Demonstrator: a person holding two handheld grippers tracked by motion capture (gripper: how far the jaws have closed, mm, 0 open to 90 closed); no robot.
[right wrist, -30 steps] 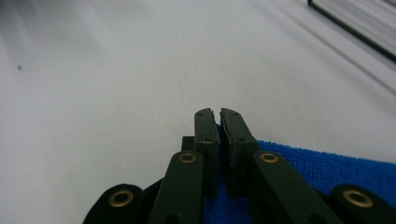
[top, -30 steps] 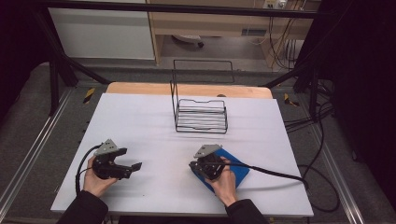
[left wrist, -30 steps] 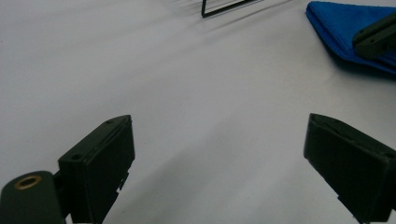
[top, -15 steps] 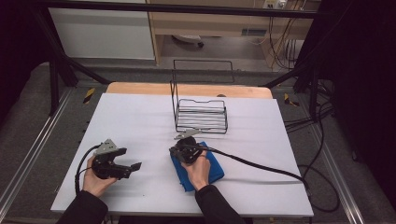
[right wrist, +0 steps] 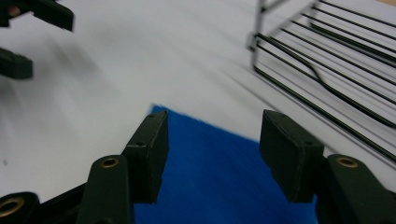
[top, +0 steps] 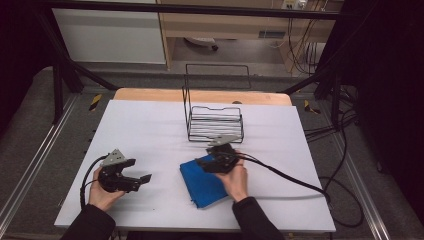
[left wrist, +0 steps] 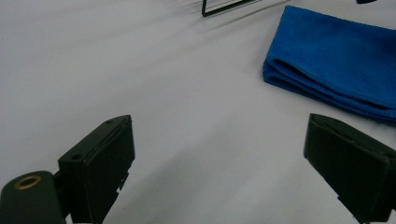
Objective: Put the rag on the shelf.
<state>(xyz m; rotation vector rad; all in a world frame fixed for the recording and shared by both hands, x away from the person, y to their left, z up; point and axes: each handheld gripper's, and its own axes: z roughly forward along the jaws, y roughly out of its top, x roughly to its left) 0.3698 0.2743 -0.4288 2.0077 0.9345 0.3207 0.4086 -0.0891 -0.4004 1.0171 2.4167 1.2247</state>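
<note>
Folded blue cloth (top: 206, 182) flat on the white table (top: 150, 130), near the black wire rack (top: 215, 123).

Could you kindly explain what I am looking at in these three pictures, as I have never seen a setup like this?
There is no robot here: a person sits at a white table and holds a black two-jaw claw in each hand. The high view looks down from above; the left claw and right claw show there. The other two pictures come from small cameras riding on each claw, looking along its jaws. On the table lie a folded blue cloth and a black wire rack. Both claws are open and hold nothing. The right claw is over the cloth; the left claw is over bare table, beside the cloth.
</note>
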